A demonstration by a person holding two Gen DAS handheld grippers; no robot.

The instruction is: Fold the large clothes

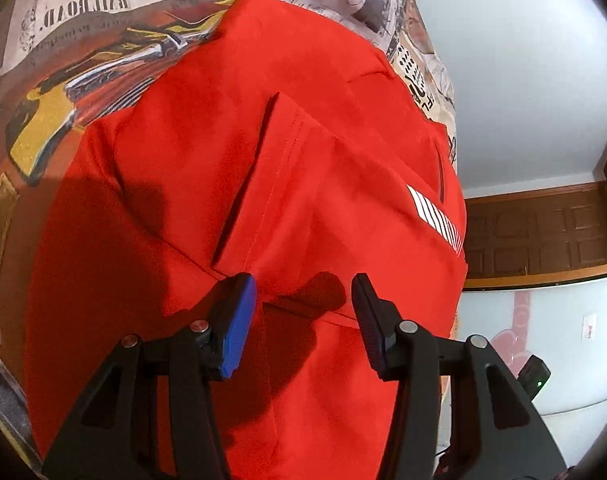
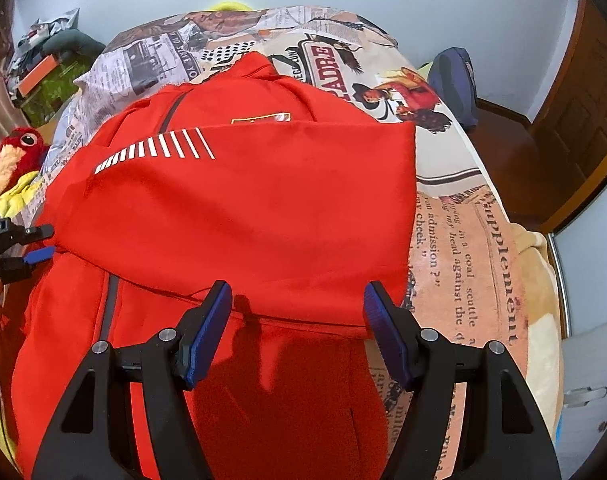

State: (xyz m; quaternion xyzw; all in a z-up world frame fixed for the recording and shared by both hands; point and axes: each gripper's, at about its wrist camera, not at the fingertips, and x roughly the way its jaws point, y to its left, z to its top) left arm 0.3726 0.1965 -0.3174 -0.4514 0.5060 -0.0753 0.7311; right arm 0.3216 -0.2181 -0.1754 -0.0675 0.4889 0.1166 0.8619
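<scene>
A red jacket (image 2: 239, 216) with a row of white stripes (image 2: 155, 150) lies on a bed, its upper part folded over its lower part. In the right wrist view my right gripper (image 2: 297, 292) stands open just above the folded edge, with nothing pinched between its blue pads. My left gripper (image 2: 39, 244) shows at that view's left edge, at the jacket's side. In the left wrist view the left gripper (image 1: 303, 284) is open over a fold line in the red jacket (image 1: 263, 160), and its pads grip no cloth.
The bed cover (image 2: 463, 240) has a newspaper print and the bed drops off on the right. A red plush toy (image 2: 15, 152) and clutter (image 2: 43, 60) lie at the left. A dark blue bag (image 2: 453, 80) and a wooden door (image 2: 583, 120) are at the right.
</scene>
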